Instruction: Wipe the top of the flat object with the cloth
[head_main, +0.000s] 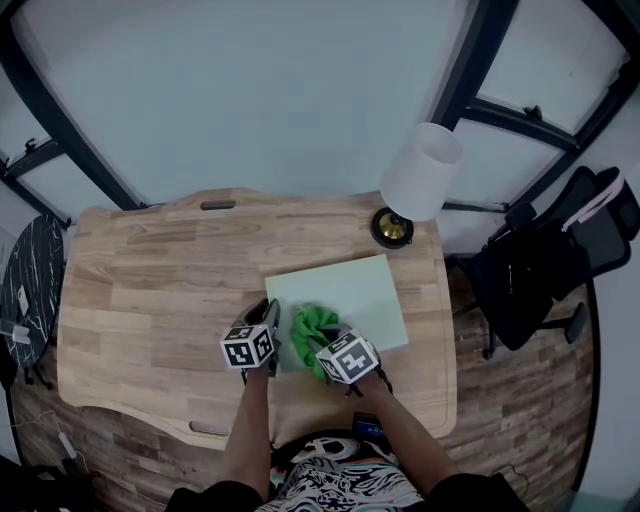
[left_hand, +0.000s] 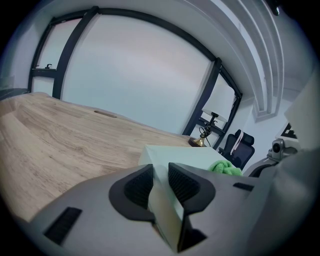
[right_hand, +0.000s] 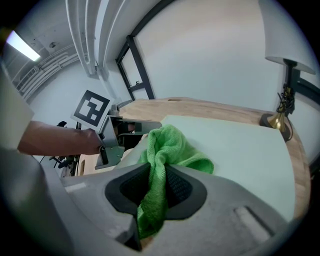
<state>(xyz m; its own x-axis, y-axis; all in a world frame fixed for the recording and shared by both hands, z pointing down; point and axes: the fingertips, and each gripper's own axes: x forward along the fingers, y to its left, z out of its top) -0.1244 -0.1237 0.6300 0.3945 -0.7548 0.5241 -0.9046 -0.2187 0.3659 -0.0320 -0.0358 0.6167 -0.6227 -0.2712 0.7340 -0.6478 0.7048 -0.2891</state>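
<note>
Pinches the pale board (head_main: 352, 290) by its edge between fingers of the left gripper (left_hand: 160, 183); clamps the green cloth (right_hand: 171, 146) in fingers of the right gripper (right_hand: 157, 187), atop the board on the worktop (head_main: 150, 290).

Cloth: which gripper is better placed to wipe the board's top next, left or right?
Right. The right gripper is shut on the cloth, which lies on the board. The left gripper clamps the board's edge, so it likely serves to steady it.

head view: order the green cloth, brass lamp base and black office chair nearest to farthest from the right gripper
1. green cloth: clamped in the right gripper itself.
2. brass lamp base: far right corner of the wooden table.
3. black office chair: off the table, further right.
</note>
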